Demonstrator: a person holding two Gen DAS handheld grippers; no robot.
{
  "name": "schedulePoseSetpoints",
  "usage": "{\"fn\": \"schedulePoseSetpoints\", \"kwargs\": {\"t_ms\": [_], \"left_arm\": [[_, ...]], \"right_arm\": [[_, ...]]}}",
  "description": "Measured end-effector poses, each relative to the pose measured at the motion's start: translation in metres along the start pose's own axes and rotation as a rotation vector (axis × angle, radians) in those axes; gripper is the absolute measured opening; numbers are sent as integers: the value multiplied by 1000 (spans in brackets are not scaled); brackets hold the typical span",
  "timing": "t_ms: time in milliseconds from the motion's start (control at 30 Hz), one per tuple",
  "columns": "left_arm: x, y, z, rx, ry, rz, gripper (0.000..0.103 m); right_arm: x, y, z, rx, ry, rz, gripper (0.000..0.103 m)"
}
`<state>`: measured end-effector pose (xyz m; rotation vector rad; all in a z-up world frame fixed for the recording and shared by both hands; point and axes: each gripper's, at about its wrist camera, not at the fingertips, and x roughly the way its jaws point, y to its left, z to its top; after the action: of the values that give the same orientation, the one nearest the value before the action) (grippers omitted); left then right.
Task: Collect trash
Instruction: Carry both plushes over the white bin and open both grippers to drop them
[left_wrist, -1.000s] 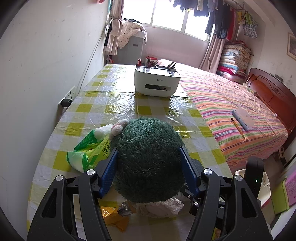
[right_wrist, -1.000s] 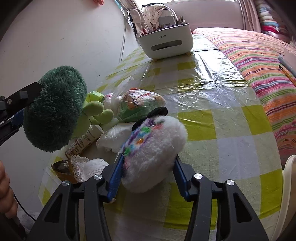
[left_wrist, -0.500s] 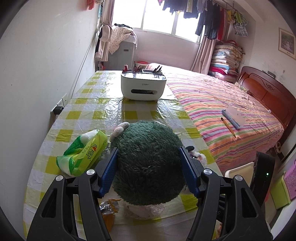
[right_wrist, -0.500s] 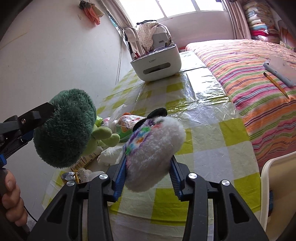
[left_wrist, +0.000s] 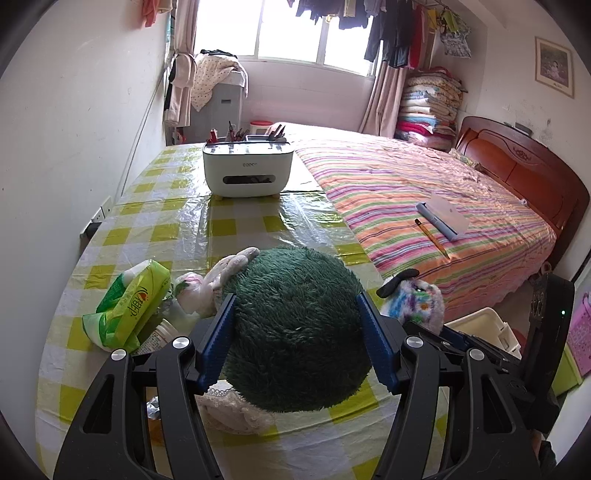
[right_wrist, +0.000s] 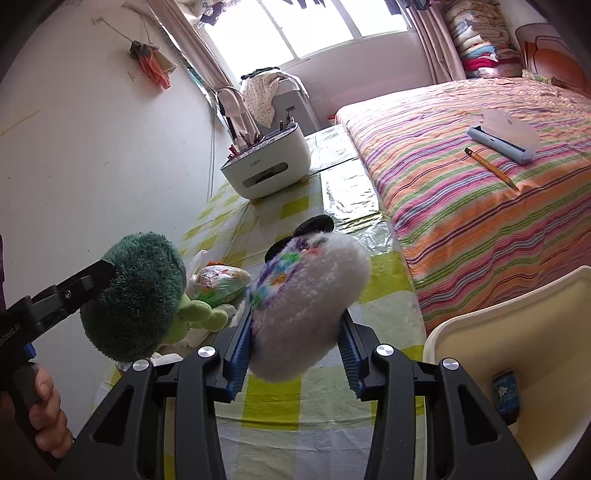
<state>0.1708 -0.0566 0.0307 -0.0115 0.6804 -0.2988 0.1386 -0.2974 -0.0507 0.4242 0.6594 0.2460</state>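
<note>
Trash lies at the left of the yellow-and-white checked plastic tablecloth (left_wrist: 177, 225): a crumpled green-and-white plastic wrapper (left_wrist: 127, 308) beside a small pale plush rabbit (left_wrist: 212, 282), a white bottle partly hidden under the wrapper, and a scrap of white lace cloth (left_wrist: 236, 406) near the table's front edge. Next, the left gripper (left_wrist: 295, 325) has its blue pads pressed on both sides of a round dark green fuzzy plush toy (left_wrist: 295, 321), held above the table. To its right, the right gripper (right_wrist: 293, 332) is clamped on a white fluffy plush toy with coloured spots and a black ear (right_wrist: 310, 295). Rightmost is a cream plastic bin (right_wrist: 480, 328), beside the striped bed (right_wrist: 480, 184).
</note>
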Motion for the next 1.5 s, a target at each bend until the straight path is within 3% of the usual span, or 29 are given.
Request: {"fn": "schedulePoseSetpoints", "kwargs": {"t_ms": [1167,1500], "left_arm": [[18,-139,-40,197,89,-188,63],[17,-161,-44,224,45,-236,63]], "right_arm": [[-96,-100,-5,146,-159,-114,41],[-127,-124,-12,165,-232,-233,41]]}}
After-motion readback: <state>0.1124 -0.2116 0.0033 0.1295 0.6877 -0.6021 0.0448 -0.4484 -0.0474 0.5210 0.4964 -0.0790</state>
